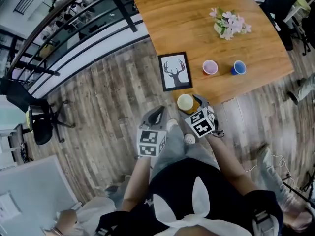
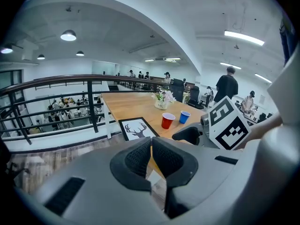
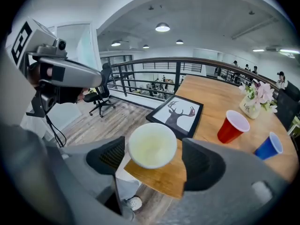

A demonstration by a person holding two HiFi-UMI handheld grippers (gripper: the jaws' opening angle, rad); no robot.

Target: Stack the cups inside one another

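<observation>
Nearest the person, the left gripper (image 2: 151, 150) hangs over the wooden floor (image 1: 106, 107), short of the table edge, with its two padded jaws pressed together and nothing between them. Just beside it, the right gripper (image 3: 154, 153) reaches over the near corner of the wooden table (image 1: 197, 14) with its jaws spread wide. A pale yellow cup (image 3: 152, 146) stands upright on that corner between them, and a narrow gap shows on each side, so the pads flank the cup without clamping it. Just behind the yellow cup lies a black-framed deer picture (image 1: 175, 71), flat on the tabletop. Further in and to the right a red cup (image 3: 232, 125) and a blue cup (image 3: 268, 146) stand upright, near each other but apart. Beyond them, toward the middle of the table, sits a small vase of pale flowers (image 1: 229, 24). A dark railing (image 2: 89, 81) runs along the table's far left side.
</observation>
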